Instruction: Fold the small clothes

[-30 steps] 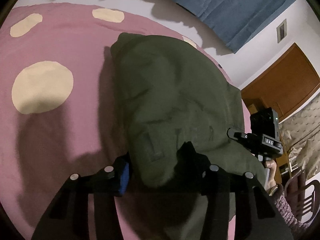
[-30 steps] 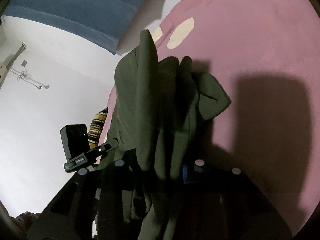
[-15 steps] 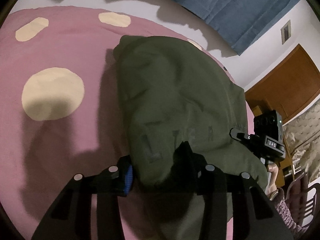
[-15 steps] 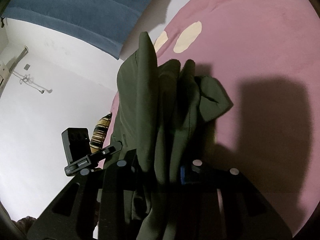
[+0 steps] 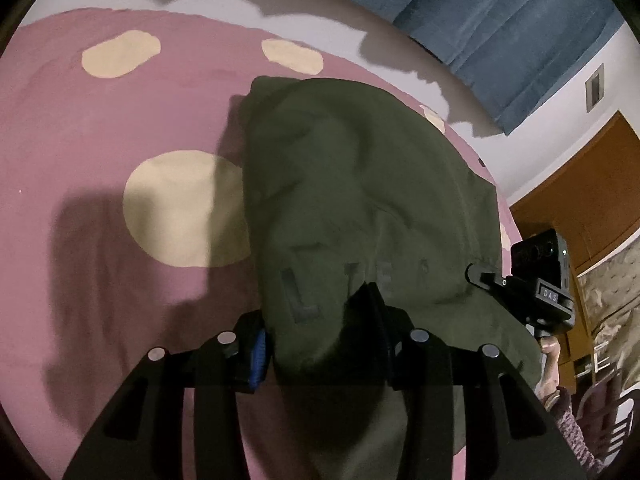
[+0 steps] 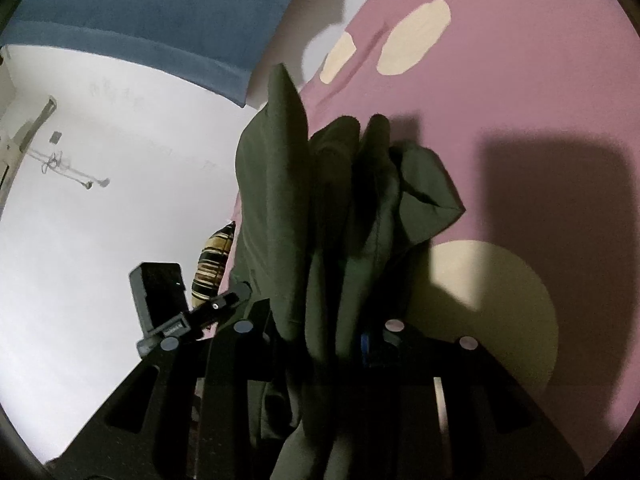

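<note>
The bed [image 5: 100, 128] fills most of the room from where I stand, spread with a pink cover dotted with pale cream circles, and above its far edge a blue curtain [image 5: 500, 28] hangs against the white wall. To the right a brown wooden door [image 5: 592, 196] shows, partly cut off by the edge of the left wrist view. The green garment [image 5: 360, 200] is held up above the cover between the two grippers, its dark shadow lying across the pink cloth and over one cream circle. Raised letters run across its front; an "L" reads plainly, then what look like "I" and "E", but the rest sinks into folds and I cannot make it out. The left gripper [image 5: 320, 344] has its jaws closed onto the garment's lower edge, cloth bunched between them. The right gripper [image 6: 320, 336] likewise has its jaws pinched on several hanging folds, which hide the fingertips. In the left wrist view the right gripper's black camera block bears a small plate reading "DAS" [image 5: 549, 294]. A striped cushion [image 6: 212, 264] peeks from behind the garment, mostly hidden.
</note>
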The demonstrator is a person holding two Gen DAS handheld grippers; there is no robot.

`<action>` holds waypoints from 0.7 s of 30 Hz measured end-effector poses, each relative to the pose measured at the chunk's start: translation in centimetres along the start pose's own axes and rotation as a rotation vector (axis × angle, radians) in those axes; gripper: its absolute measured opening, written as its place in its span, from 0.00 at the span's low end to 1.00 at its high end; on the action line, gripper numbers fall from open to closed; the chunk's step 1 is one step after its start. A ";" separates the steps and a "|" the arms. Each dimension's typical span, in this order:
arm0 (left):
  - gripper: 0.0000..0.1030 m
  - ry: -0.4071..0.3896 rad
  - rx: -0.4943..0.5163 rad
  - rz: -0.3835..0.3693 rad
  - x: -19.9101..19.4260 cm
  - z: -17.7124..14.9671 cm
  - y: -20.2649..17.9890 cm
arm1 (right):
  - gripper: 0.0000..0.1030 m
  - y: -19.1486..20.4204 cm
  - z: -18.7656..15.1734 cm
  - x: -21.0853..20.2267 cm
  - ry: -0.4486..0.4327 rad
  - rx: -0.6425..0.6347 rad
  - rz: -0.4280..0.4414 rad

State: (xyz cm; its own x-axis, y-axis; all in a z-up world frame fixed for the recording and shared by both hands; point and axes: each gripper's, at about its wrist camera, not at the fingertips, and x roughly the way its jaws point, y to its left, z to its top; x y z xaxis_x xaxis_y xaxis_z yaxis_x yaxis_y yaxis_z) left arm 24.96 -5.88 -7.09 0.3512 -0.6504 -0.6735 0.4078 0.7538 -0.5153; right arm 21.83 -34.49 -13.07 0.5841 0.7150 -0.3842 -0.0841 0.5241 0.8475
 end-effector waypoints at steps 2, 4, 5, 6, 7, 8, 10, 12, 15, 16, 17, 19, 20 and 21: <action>0.43 -0.013 0.013 0.000 -0.1 -0.2 -0.2 | 0.26 0.0 0.0 -0.4 0.004 0.002 -0.006; 0.44 -0.017 0.016 0.003 -0.4 -0.4 -0.2 | 0.27 0.0 -0.1 -0.7 0.010 0.010 -0.011; 0.45 -0.015 0.012 -0.001 -0.4 -0.4 -0.2 | 0.29 0.1 0.0 -0.9 0.015 0.012 -0.017; 0.46 -0.016 0.003 -0.011 -0.6 -0.4 -0.2 | 0.34 0.2 0.0 -1.1 0.018 0.016 -0.024; 0.46 -0.019 -0.002 -0.017 -0.8 -0.4 -0.1 | 0.36 0.3 0.0 -1.3 0.020 0.021 -0.026; 0.48 -0.023 -0.005 -0.017 -0.9 -0.4 -0.2 | 0.39 0.4 -0.1 -1.7 0.021 0.028 -0.032; 0.55 -0.036 -0.006 -0.028 -1.9 -0.9 0.0 | 0.50 0.8 -0.2 -2.5 0.017 0.036 -0.046; 0.66 -0.054 -0.017 -0.059 -3.1 -1.9 0.2 | 0.66 1.1 -0.8 -4.0 -0.012 0.041 -0.049; 0.74 -0.057 -0.038 -0.128 -4.5 -3.5 0.3 | 0.73 1.8 -2.1 -6.3 -0.038 0.041 -0.052; 0.75 -0.049 -0.039 -0.136 -4.7 -4.1 0.2 | 0.74 2.1 -2.6 -6.8 -0.040 0.034 -0.065; 0.76 -0.040 -0.036 -0.140 -4.8 -4.7 0.1 | 0.76 2.6 -3.3 -7.4 -0.039 0.020 -0.082; 0.76 -0.016 -0.024 -0.146 -4.6 -5.7 -0.2 | 0.78 3.2 -4.5 -8.1 -0.030 -0.003 -0.107; 0.77 -0.007 -0.021 -0.153 -4.5 -6.1 -0.4 | 0.81 3.5 -5.3 -8.3 -0.023 -0.014 -0.120; 0.78 0.005 -0.021 -0.164 -4.3 -6.6 -0.6 | 0.82 3.7 -5.8 -8.4 -0.016 -0.024 -0.136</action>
State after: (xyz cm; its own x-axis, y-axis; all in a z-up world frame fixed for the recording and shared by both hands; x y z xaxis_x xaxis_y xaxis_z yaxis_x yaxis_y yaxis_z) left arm 17.67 -2.91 -7.42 0.2769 -0.7645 -0.5821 0.4414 0.6393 -0.6297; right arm 11.90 -35.85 -8.81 0.6046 0.6293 -0.4883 -0.0224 0.6263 0.7793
